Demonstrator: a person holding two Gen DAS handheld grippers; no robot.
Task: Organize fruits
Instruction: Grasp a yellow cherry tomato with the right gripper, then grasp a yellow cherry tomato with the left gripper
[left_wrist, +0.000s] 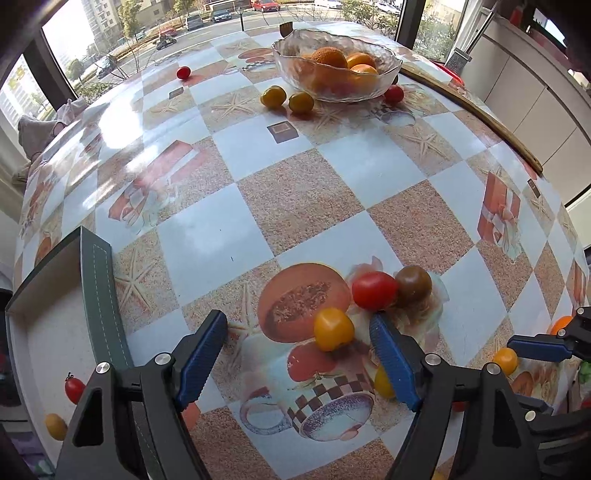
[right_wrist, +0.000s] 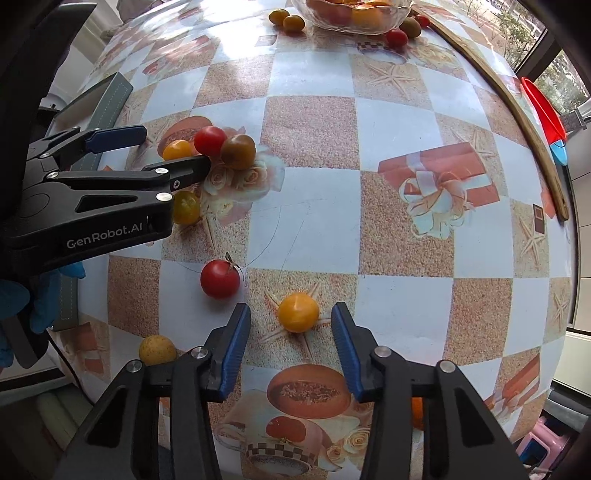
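The left claw (left_wrist: 299, 354) hangs low over the checkered worktop (left_wrist: 303, 192), its blue fingers spread wide apart. A yellow cherry tomato (left_wrist: 333, 328) sits between them, nearer the right finger and touching neither. Just beyond it at 1 o'clock, a red tomato (left_wrist: 373, 290) and a dark brown tomato (left_wrist: 413, 285) touch each other. At 12 o'clock, far across the worktop, stands a glass bowl (left_wrist: 295, 51) with oranges (left_wrist: 328, 57) inside. A grey tray (left_wrist: 99, 280) at 9 o'clock holds a small red tomato (left_wrist: 74, 387) and a yellow one.

The right claw (right_wrist: 290, 343) is also parted, holding nothing. An orange-yellow tomato (right_wrist: 298, 312) lies just ahead of its open fingertips. A red stemmed tomato (right_wrist: 220, 278) rests at 11 o'clock.
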